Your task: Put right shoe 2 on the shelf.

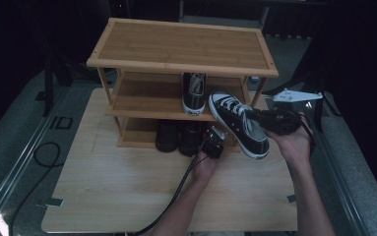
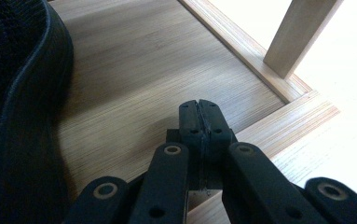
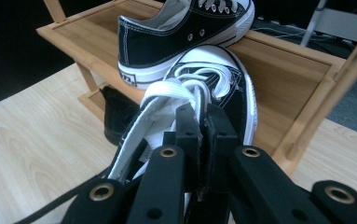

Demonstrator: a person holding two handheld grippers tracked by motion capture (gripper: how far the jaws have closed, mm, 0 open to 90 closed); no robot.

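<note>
So, high view: the right gripper (image 1: 269, 120) carries 1 sneaker (image 1: 237, 124) by its heel, toe aimed at the rack's (image 1: 181, 64) middle shelf beside its mate (image 1: 194, 92). Left gripper view: the left gripper (image 2: 199, 114) sits shut and empty, low by the bottom shelf. Right gripper view: jaws clamped on the sneaker's collar.

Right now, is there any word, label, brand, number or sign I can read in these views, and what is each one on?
"ID": large letters on the grey floor left of the table.
Heel patch of the sneaker on the shelf: a printed label, too blurred to read.
Nothing legible on the held sneaker, the shoe rack, or either gripper.
</note>
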